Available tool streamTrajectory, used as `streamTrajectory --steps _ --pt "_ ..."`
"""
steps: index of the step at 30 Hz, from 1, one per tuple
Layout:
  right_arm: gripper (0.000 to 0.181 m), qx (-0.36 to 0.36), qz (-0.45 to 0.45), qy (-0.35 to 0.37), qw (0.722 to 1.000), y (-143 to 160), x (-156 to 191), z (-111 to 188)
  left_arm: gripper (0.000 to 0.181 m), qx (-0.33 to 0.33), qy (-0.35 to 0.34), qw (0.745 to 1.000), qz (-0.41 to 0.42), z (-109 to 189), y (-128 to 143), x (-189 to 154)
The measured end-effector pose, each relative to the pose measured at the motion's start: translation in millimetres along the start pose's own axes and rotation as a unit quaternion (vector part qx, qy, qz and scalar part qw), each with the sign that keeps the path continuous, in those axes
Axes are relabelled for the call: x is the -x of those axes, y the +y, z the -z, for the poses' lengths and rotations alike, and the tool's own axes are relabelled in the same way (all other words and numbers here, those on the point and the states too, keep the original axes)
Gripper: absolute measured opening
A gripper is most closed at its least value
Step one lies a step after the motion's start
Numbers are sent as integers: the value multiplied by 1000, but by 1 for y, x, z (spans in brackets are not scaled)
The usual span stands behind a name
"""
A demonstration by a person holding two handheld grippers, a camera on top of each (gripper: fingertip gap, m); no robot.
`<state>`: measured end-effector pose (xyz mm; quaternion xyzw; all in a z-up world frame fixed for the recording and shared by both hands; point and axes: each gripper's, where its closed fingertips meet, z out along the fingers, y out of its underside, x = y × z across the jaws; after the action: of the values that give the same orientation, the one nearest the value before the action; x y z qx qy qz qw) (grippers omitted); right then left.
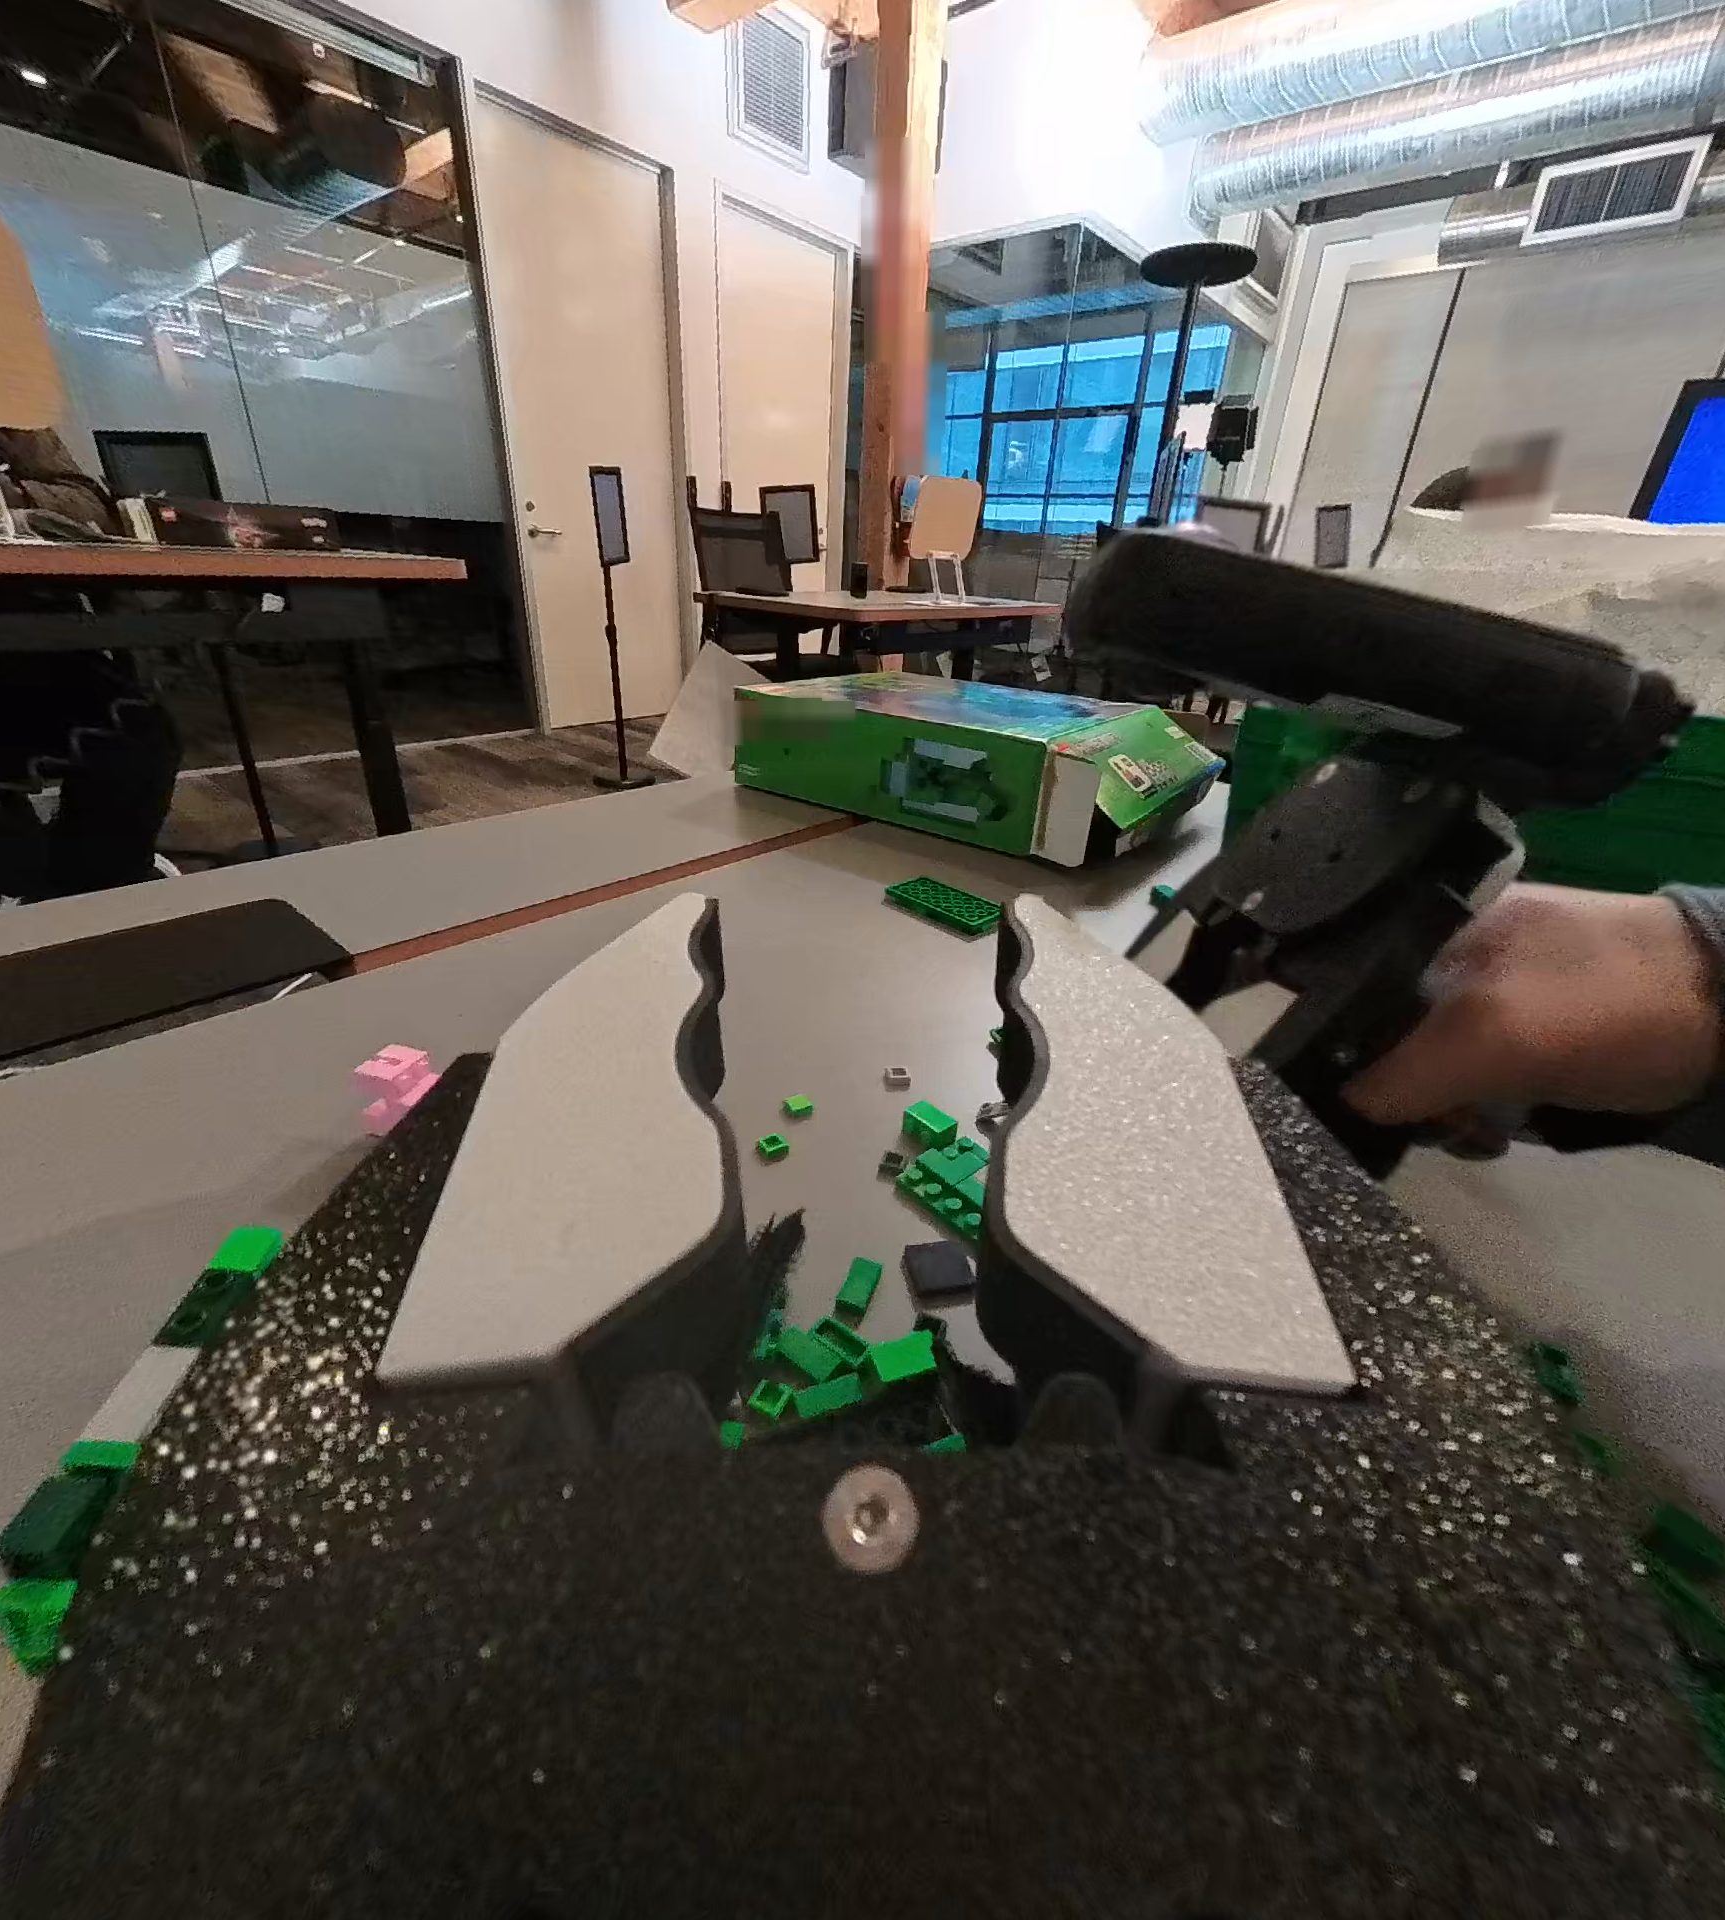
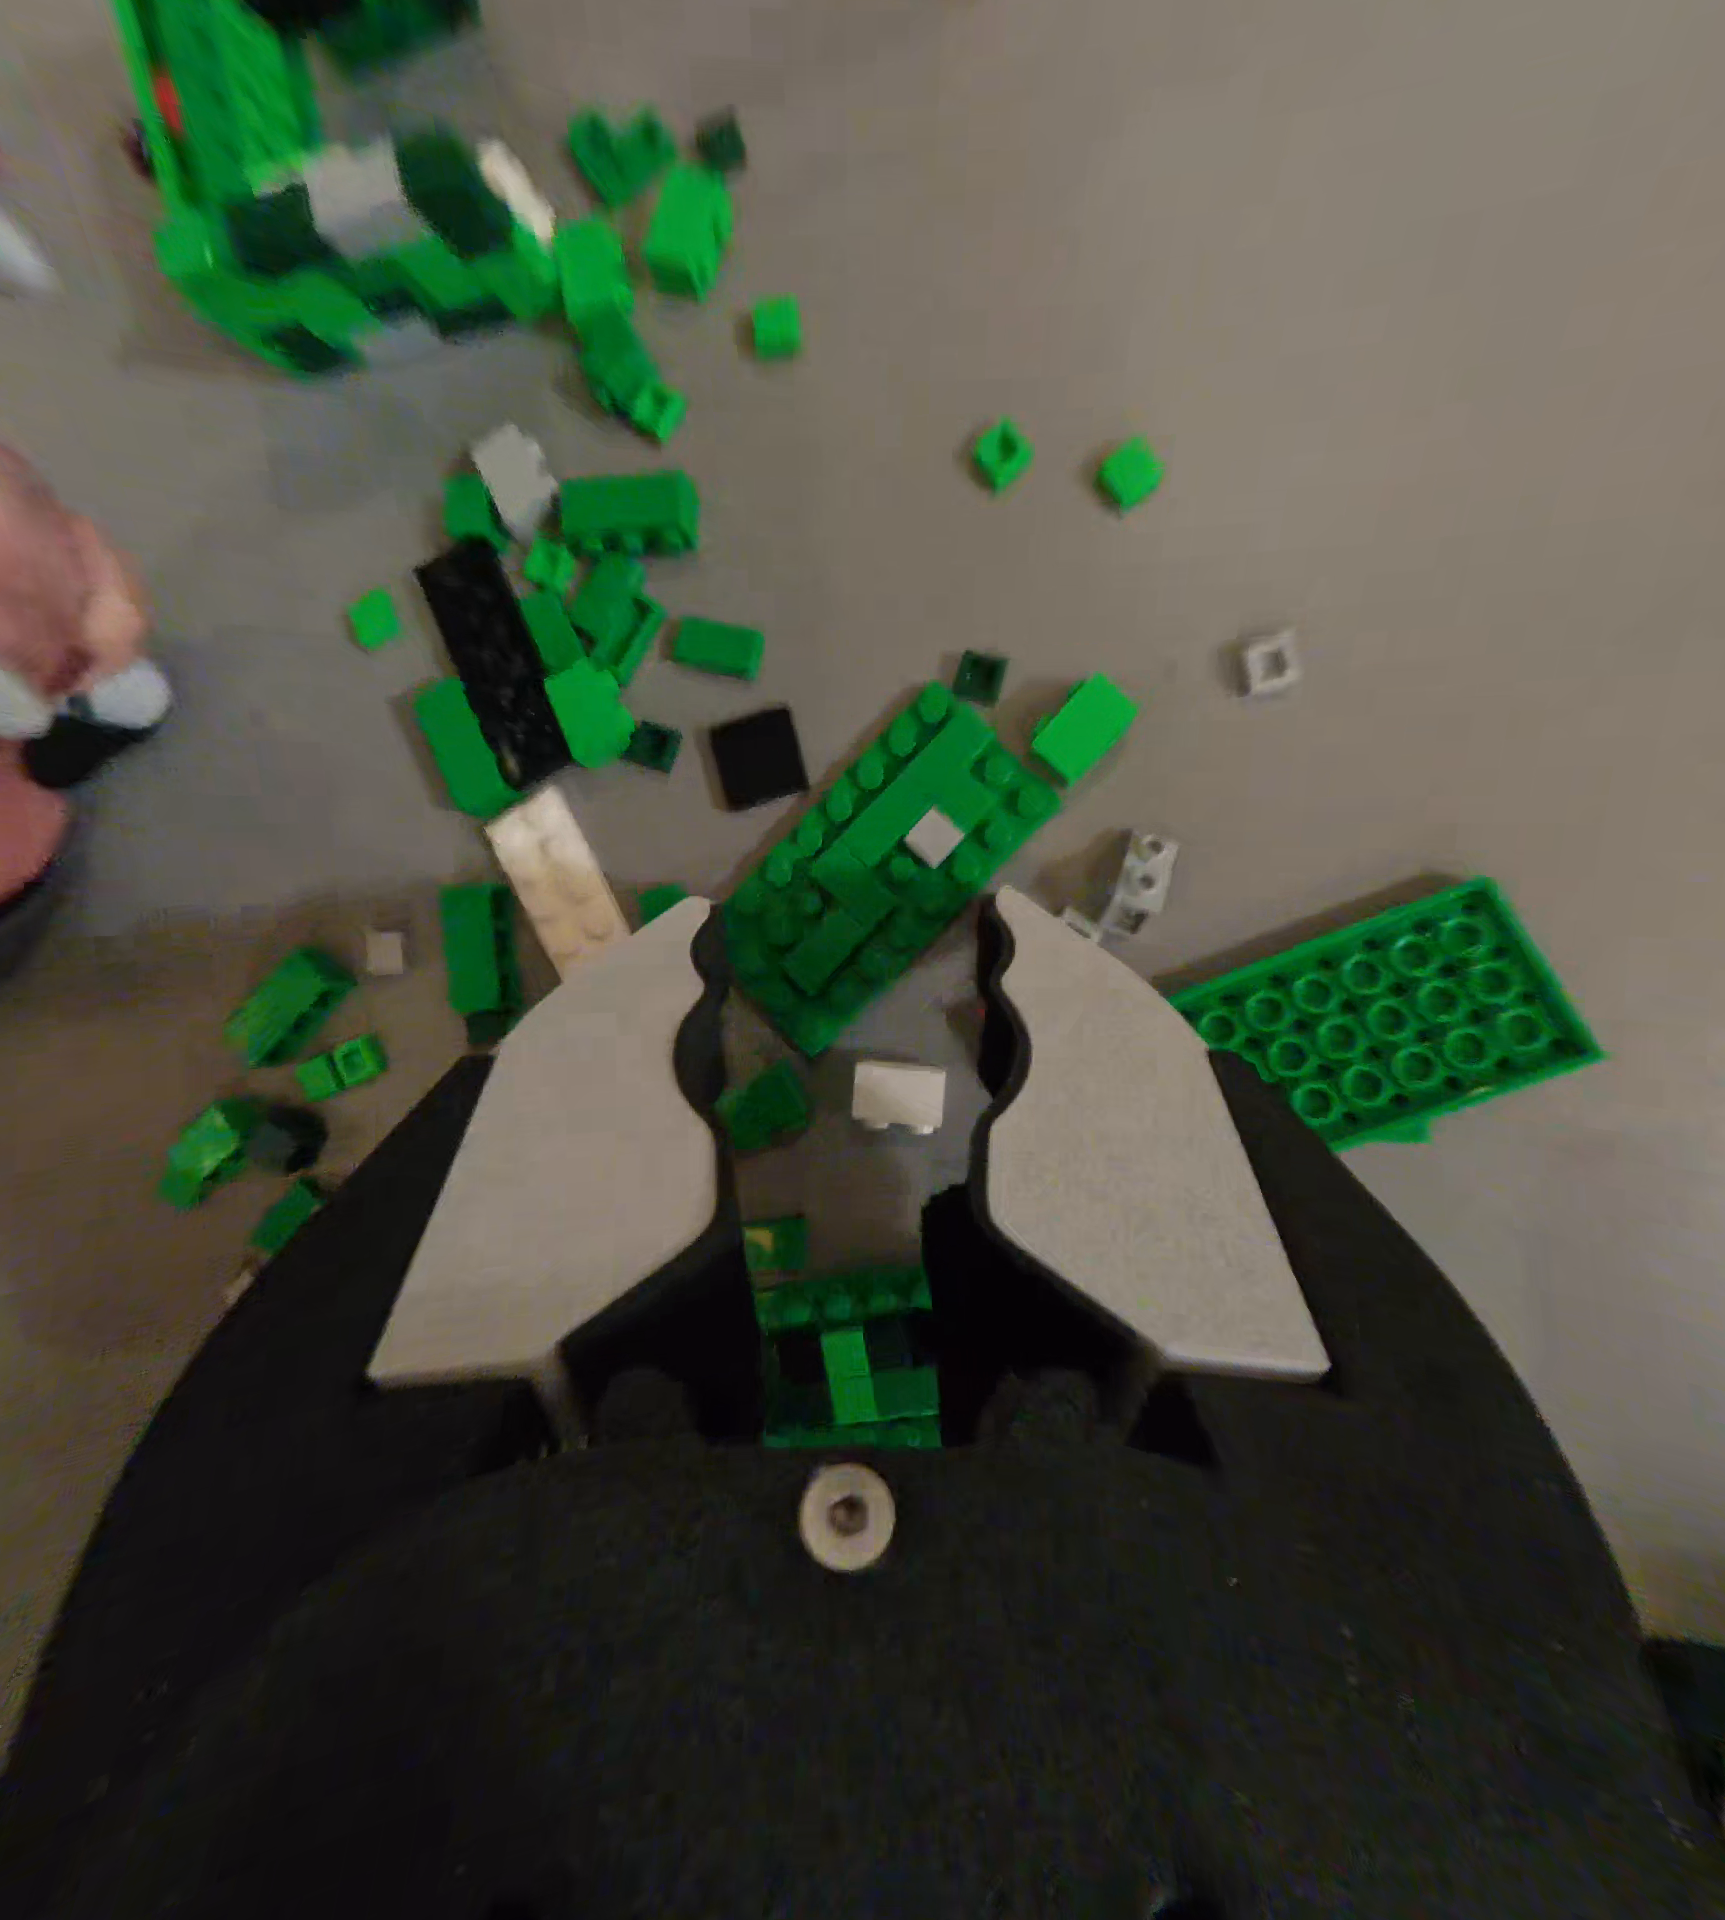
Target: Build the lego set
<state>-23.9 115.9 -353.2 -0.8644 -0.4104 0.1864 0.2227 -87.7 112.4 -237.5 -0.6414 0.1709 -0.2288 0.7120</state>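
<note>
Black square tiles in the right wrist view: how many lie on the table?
1. The black square tile lies flat just beyond the green plate assembly, right of the long black plate. Others may be hidden.

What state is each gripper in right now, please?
Left gripper: open, holding nothing, above loose bricks.
Right gripper: open, holding nothing, over the green plate assembly.

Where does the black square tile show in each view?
Left wrist view: black tile low centre, between the left gripper's fingers.
Right wrist view: black tile just above centre, beyond the right gripper.
Shared landmark: the green plate assembly beside it.
</note>
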Motion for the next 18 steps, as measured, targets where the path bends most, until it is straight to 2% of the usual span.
streamTrajectory --steps 2,5,6,8,10,13,16,18 --pt "51 29 2 45 999 -3 -7 -2 49 0 -2 1000 4 2 0 2" --pt "55 61 -7 69 996 -7 -6 -9 49 -2 -4 1000 13 5 0 5" --pt "52 74 -3 82 994 -7 -6 -10 49 -2 -4 1000 18 5 0 5" --pt "29 92 3 75 993 -9 0 -11 49 0 -3 1000 26 6 1 6" --pt "27 91 11 76 993 -10 0 -12 49 3 -1 1000 31 6 2 7" --pt "26 36 25 80 996 -16 -7 -9 49 14 12 999 41 5 5 5" --pt "25 -79 50 49 994 -33 0 4 44 37 57 995 69 1 12 -4" --pt "25 -168 62 29 983 -45 5 21 43 51 93 990 94 -1 16 -12"
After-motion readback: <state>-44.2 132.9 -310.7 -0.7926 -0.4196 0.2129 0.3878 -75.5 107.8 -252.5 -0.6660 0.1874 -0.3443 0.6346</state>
